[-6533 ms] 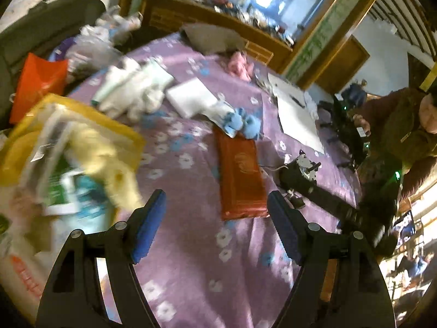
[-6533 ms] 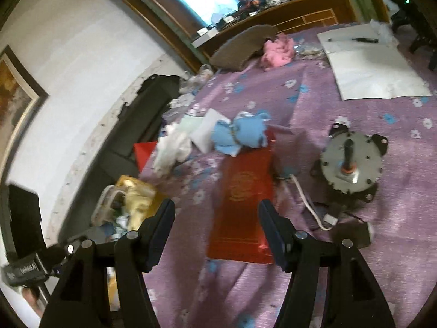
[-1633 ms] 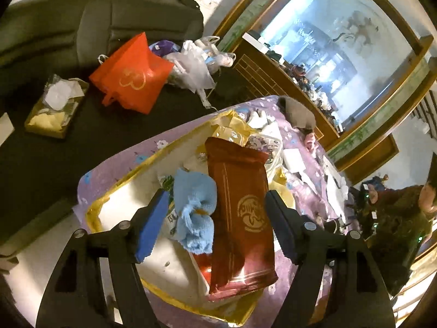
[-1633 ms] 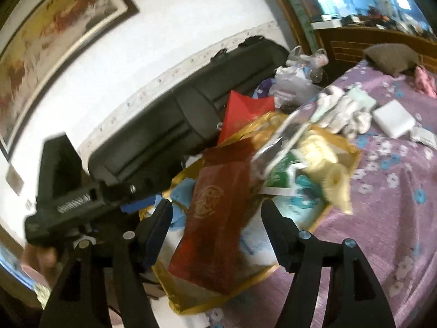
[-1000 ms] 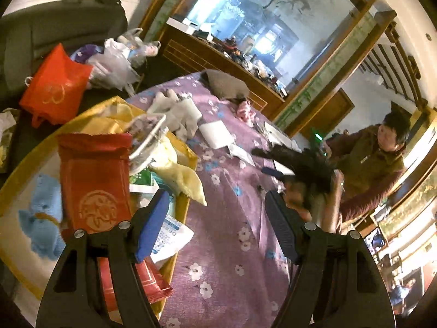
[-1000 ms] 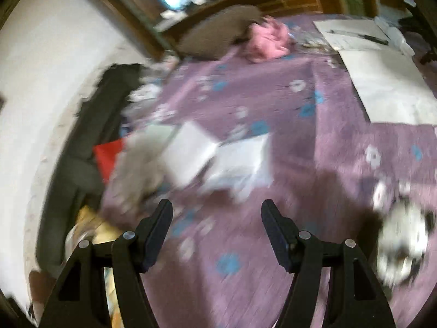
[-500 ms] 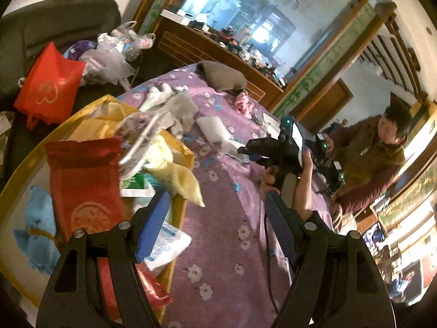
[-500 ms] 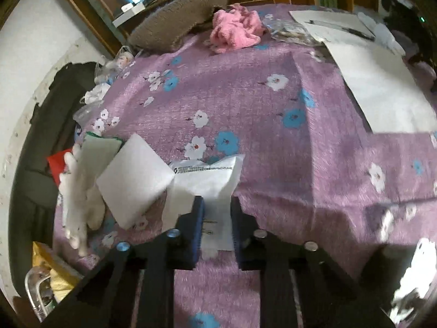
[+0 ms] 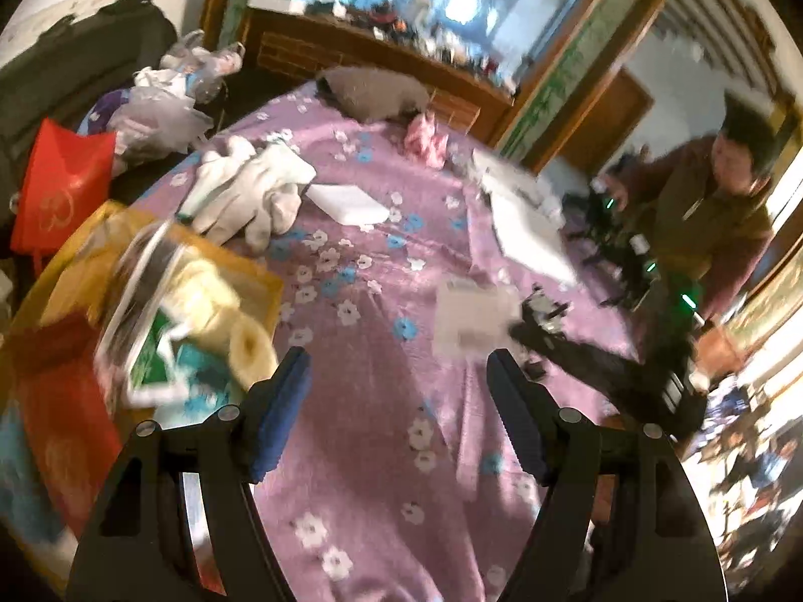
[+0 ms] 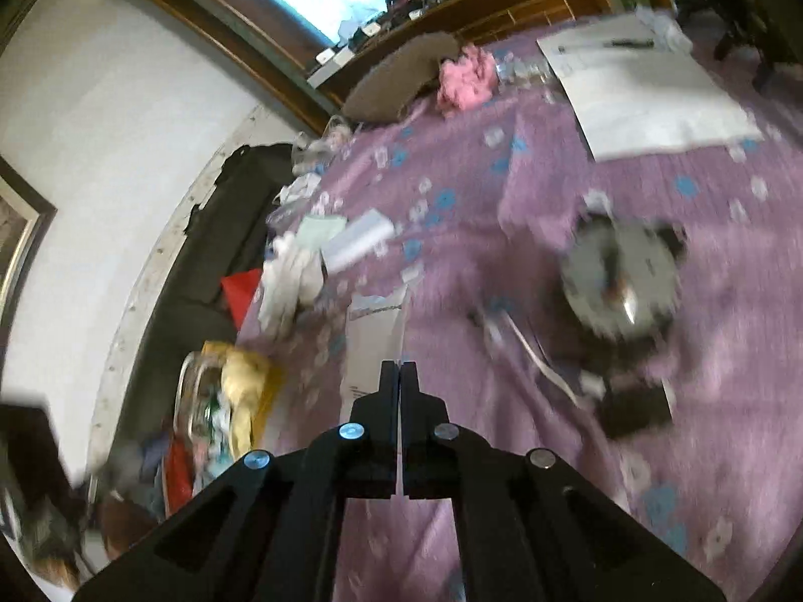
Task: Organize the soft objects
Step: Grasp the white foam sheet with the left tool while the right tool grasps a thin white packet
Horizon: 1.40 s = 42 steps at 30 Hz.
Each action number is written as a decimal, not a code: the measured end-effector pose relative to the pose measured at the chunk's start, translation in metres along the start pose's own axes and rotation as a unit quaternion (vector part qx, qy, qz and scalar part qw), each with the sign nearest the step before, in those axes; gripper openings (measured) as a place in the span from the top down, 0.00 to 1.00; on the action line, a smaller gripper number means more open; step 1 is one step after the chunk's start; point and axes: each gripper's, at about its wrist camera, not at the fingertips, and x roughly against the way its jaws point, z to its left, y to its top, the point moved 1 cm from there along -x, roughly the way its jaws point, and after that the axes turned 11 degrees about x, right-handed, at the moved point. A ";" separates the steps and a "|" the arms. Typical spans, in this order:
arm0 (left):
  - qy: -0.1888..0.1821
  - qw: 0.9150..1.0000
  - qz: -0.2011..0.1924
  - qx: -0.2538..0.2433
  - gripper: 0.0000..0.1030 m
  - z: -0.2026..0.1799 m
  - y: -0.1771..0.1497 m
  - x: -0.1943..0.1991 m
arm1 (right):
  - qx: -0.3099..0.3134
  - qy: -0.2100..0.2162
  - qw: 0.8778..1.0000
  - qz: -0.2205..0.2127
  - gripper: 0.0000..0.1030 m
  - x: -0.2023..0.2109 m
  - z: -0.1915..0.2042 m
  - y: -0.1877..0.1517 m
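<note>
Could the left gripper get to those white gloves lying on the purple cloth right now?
Probably yes. The left gripper has its jaws open and empty, and the white gloves lie uncovered on the purple cloth ahead to its left, beside the yellow bag.

Bare purple bedspread [image 9: 381, 431] ahead of you gives open passage, yellow bag [image 9: 150, 301] crowding your left, metal motor [image 10: 620, 281] and its cord blocking your right.

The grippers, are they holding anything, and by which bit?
The right gripper pinches a flat white packet by its near edge. The left gripper holds nothing.
</note>
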 end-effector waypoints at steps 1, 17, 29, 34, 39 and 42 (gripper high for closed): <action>0.016 1.000 0.006 -0.016 0.29 -0.004 0.007 -0.010 | 0.003 -0.002 1.000 -0.002 1.00 0.000 -0.004 -0.004; 0.095 0.989 0.096 -0.054 0.29 -0.013 0.160 -0.205 | -0.027 -0.012 0.999 0.013 1.00 -0.005 -0.029 -0.012; 0.082 0.984 0.142 -0.075 0.29 -0.015 0.164 -0.250 | -0.047 0.022 0.998 0.036 1.00 -0.015 -0.033 -0.017; 0.097 0.979 0.160 -0.084 0.29 -0.022 0.156 -0.257 | -0.045 0.026 0.998 0.033 1.00 -0.014 -0.030 -0.017; 0.154 0.974 0.129 -0.103 0.31 -0.030 0.142 -0.266 | -0.043 0.023 0.998 0.030 1.00 -0.013 -0.029 -0.018; 0.175 0.969 0.125 -0.123 0.34 -0.041 0.128 -0.263 | -0.041 0.024 0.999 0.022 1.00 -0.009 -0.029 -0.017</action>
